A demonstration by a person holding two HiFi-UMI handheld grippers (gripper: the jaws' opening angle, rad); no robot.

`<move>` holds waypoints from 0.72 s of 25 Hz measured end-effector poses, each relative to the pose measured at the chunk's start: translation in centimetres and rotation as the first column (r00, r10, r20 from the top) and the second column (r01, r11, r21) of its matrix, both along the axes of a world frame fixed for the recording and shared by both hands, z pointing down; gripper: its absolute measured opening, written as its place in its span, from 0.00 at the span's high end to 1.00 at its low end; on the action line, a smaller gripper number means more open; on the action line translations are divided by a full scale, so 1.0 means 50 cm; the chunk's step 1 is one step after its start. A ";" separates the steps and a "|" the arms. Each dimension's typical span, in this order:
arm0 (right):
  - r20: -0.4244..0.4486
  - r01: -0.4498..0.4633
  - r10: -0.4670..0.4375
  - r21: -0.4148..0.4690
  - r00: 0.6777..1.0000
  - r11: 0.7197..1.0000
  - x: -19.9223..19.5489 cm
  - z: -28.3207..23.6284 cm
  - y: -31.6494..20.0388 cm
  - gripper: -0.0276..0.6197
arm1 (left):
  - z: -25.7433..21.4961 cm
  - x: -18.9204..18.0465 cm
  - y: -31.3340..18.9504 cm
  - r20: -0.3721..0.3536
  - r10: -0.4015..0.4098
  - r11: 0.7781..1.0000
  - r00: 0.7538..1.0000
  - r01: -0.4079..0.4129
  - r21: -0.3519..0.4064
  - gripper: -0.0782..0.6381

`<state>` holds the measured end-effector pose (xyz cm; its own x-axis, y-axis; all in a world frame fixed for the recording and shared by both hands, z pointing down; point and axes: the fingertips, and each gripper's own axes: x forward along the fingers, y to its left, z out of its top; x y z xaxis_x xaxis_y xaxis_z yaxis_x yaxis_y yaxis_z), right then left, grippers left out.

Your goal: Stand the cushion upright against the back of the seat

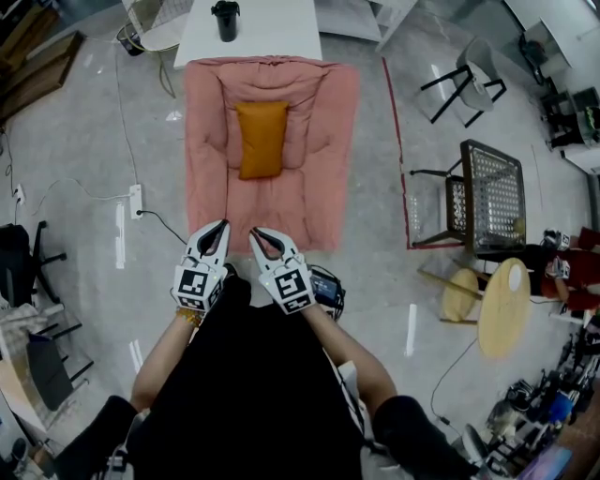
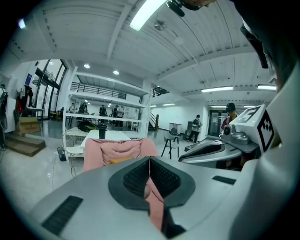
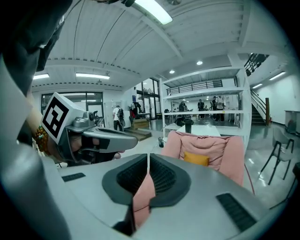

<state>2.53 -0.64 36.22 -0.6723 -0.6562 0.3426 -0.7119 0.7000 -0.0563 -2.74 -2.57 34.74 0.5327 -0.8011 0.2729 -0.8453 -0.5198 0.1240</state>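
Note:
An orange cushion point(image 1: 261, 139) rests on a pink padded seat point(image 1: 323, 141), up by the seat's back. From the right gripper view the cushion point(image 3: 196, 159) leans against the pink backrest point(image 3: 220, 145); only a sliver of the cushion point(image 2: 123, 160) shows in the left gripper view. My left gripper point(image 1: 223, 224) and right gripper point(image 1: 255, 231) hover side by side just short of the seat's front edge, well away from the cushion. Both are shut with nothing between the pads. The left gripper point(image 2: 149, 159) and the right gripper point(image 3: 148, 157) point towards the seat.
A white table point(image 1: 281, 33) with a black cup point(image 1: 225, 21) stands behind the seat. A black mesh chair point(image 1: 492, 197) and a round wooden table point(image 1: 503, 307) are at the right. A power strip with its cable point(image 1: 137, 201) lies on the floor at the left.

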 end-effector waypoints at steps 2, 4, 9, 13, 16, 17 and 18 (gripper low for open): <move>-0.011 0.002 -0.002 0.005 1.000 1.000 -0.003 0.004 0.000 0.92 | 0.001 -0.002 0.001 -0.022 -0.001 1.000 1.000 0.001 -0.019 0.87; -0.015 -0.011 0.011 0.001 1.000 1.000 0.001 0.007 -0.007 0.92 | 0.000 -0.002 0.000 -0.029 -0.004 1.000 1.000 0.003 -0.022 0.87; -0.018 -0.042 0.042 -0.019 0.999 0.999 0.012 0.014 -0.019 0.93 | 0.011 -0.003 0.002 -0.021 -0.003 1.000 1.000 0.002 -0.029 0.87; -0.015 -0.059 0.058 -0.019 0.998 0.998 0.017 0.015 -0.018 0.93 | 0.018 -0.014 0.001 -0.044 -0.018 0.998 0.999 0.016 -0.063 0.87; -0.013 -0.075 0.075 -0.028 0.997 0.997 0.019 0.026 -0.013 0.93 | 0.022 -0.022 -0.001 -0.041 -0.023 0.997 0.999 0.020 -0.068 0.87; -0.012 -0.074 0.073 -0.034 0.997 0.997 0.017 0.025 -0.010 0.93 | 0.023 -0.023 -0.001 -0.039 -0.022 0.997 0.999 0.019 -0.070 0.87; -0.013 -0.072 0.071 -0.037 0.997 0.997 0.015 0.023 -0.008 0.93 | 0.024 -0.023 -0.001 -0.038 -0.020 0.997 0.999 0.018 -0.071 0.87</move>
